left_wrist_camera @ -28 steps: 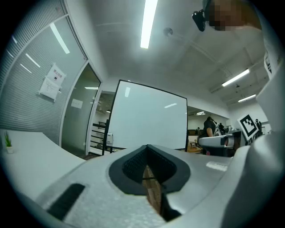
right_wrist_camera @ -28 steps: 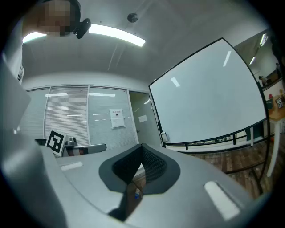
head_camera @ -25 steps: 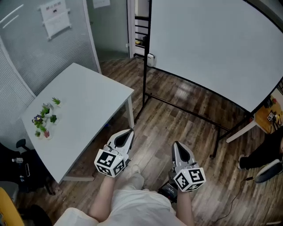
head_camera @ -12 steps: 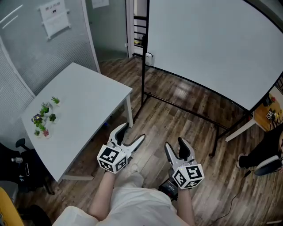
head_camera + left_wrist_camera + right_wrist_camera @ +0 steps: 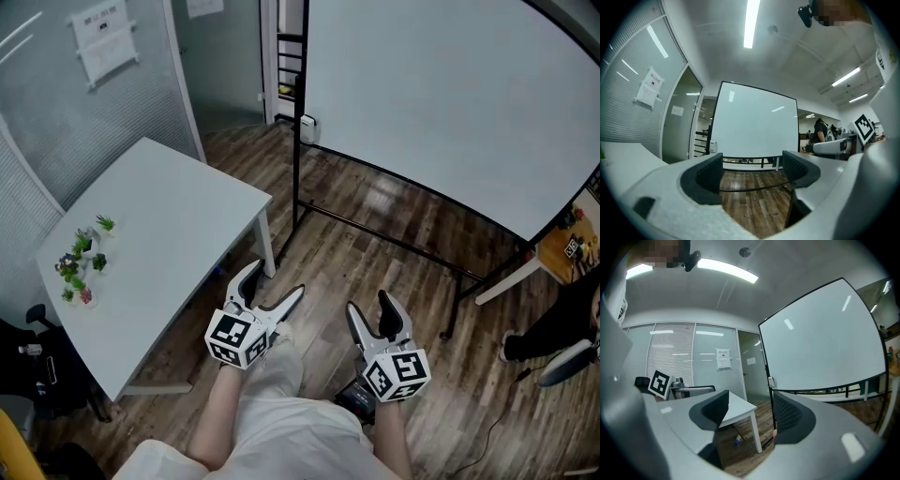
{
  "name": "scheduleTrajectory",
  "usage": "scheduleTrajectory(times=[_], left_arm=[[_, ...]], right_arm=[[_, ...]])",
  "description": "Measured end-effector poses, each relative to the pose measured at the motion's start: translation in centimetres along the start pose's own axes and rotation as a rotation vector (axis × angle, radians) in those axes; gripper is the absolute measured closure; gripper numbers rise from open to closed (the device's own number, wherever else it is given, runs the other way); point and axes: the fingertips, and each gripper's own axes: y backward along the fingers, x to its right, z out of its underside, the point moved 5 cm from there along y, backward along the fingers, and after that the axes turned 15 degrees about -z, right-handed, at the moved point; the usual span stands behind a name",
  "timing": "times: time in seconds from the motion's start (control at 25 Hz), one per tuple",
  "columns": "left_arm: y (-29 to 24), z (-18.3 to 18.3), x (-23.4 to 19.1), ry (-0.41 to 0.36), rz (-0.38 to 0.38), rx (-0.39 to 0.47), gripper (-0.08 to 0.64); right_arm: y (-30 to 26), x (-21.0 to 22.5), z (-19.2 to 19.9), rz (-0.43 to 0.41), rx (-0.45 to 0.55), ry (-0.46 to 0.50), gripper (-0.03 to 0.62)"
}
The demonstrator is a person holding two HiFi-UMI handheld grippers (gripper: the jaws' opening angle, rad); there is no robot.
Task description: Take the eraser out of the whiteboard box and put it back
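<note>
Jaws on the left gripper and right gripper are just opening wide, holding nothing, at lower centre, well short of the upper-right whiteboard.

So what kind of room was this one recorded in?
Probably an office meeting room: a large freestanding whiteboard, a white table, and a partition wall with a posted notice.

The person is wearing pale beige trousers and a light top. The left gripper and the right gripper are showing white-grey shells with black inner pads, each carrying a white cube printed with black square markers.
</note>
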Motion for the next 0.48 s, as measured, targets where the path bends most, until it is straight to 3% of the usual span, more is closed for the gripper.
scheduleTrajectory(times=[0.24,0.48], left_arm=[[-8.2,1.1,-3.4,0.026,0.002,-0.012,0.175],[-20.1,-0.7,-9.3,0.021,-0.001,-0.037,0.183]], right_arm=[[-5.8,6.1,0.8,0.023,-0.028,-0.024,0.301],[-16.5,14.5,-1.3,0.018,-0.048,-0.054,0.302]])
